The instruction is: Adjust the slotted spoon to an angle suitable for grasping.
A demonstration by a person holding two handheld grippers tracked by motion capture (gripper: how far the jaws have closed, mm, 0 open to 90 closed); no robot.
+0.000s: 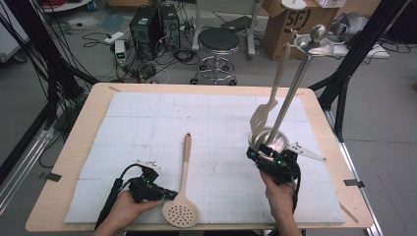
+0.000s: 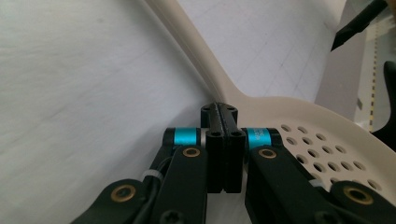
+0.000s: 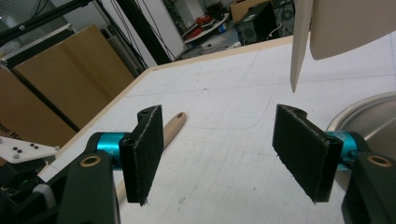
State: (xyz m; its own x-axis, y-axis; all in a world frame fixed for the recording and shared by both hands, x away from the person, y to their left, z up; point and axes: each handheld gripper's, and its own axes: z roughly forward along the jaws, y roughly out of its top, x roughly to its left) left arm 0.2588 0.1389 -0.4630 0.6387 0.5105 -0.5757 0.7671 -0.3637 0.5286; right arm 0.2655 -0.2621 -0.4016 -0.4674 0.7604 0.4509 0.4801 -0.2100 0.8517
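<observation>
Sitting pressed together at the near left of the desk (image 1: 88, 128), left gripper (image 1: 169, 193) with jaws flat against each other, tip right at the neck of the cream slotted skimmer (image 1: 182, 212) where handle meets perforated head. Lying flat on the white mat, that skimmer, head toward the near edge, handle running away up the desk. Nothing visibly pinched between those jaws in the left gripper view; edge of the skimmer head (image 2: 327, 140) just beside and under them, contact hard to call. Over on the right, right gripper (image 1: 259, 147) hovering with jaws spread wide, nothing between the pads (image 3: 299, 149), just beside the metal stand base (image 1: 272, 139) carrying an upright slotted turner (image 1: 268, 105). Looking like the pick-up step for the skimmer, grasp not yet made. Calling next for opening the left jaws, settling them either side of the thin neck or handle, closing firmly, then lifting toward the stand.
</observation>
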